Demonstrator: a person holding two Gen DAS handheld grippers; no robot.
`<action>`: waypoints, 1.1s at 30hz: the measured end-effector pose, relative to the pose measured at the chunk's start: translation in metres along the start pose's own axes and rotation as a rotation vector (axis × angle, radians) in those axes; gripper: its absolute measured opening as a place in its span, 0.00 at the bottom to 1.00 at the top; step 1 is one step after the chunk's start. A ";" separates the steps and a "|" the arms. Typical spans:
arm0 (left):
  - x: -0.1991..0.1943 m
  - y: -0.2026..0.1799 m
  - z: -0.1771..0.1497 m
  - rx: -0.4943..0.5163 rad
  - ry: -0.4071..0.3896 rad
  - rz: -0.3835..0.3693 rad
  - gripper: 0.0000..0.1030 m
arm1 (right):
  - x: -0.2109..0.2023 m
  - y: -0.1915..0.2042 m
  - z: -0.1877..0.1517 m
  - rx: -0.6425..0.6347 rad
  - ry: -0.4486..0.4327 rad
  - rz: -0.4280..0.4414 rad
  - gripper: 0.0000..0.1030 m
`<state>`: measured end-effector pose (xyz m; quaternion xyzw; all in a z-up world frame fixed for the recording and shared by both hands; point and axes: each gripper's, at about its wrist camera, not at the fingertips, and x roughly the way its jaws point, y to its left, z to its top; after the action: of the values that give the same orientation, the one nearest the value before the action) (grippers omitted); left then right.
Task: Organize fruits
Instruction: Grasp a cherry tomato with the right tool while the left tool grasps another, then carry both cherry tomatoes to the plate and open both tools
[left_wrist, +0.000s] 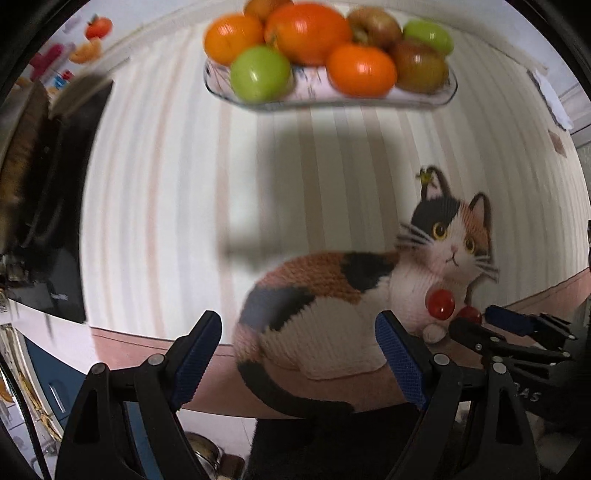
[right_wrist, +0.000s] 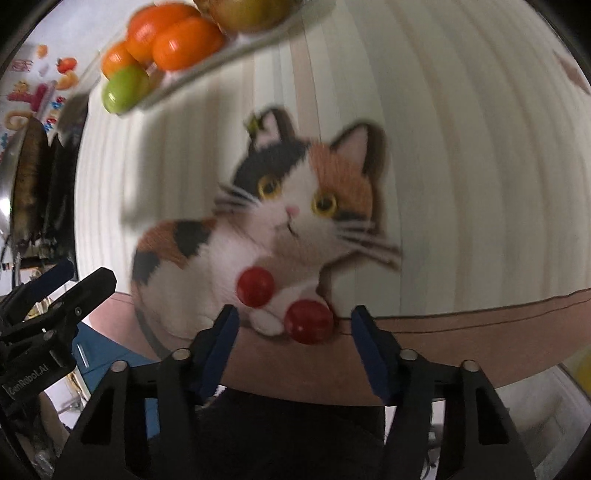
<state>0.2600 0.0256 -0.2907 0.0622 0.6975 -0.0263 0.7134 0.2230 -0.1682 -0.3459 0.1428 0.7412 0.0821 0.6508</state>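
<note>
Both tongs apart, gripping nothing, near the table's front edge.
Left gripper (left_wrist: 299, 354) over the cat print; right gripper (right_wrist: 295, 332) brackets a red fruit (right_wrist: 308, 321). Fruit tray (left_wrist: 258, 101) at far side, bare striped cloth (left_wrist: 177, 184) between.

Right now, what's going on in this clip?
A person holds a gripper in each hand over a table covered by a striped cloth with a printed cat. Two small red fruits lie on the cat, near the table's front edge. The right gripper sits open around the nearer one, pads not touching it. The left gripper is open and empty. A glass dish of orange, green and brownish fruit sits further back.
</note>
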 end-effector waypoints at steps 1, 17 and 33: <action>0.004 -0.002 -0.001 0.004 0.009 -0.005 0.83 | 0.005 -0.001 -0.001 0.000 0.004 -0.004 0.53; 0.015 -0.080 -0.001 0.165 0.039 -0.221 0.77 | -0.031 -0.039 0.000 0.062 -0.116 -0.033 0.31; 0.051 -0.115 0.001 0.249 0.065 -0.187 0.23 | -0.034 -0.073 0.009 0.109 -0.107 -0.034 0.31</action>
<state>0.2481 -0.0864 -0.3474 0.0861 0.7143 -0.1769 0.6716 0.2283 -0.2485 -0.3380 0.1696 0.7110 0.0227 0.6820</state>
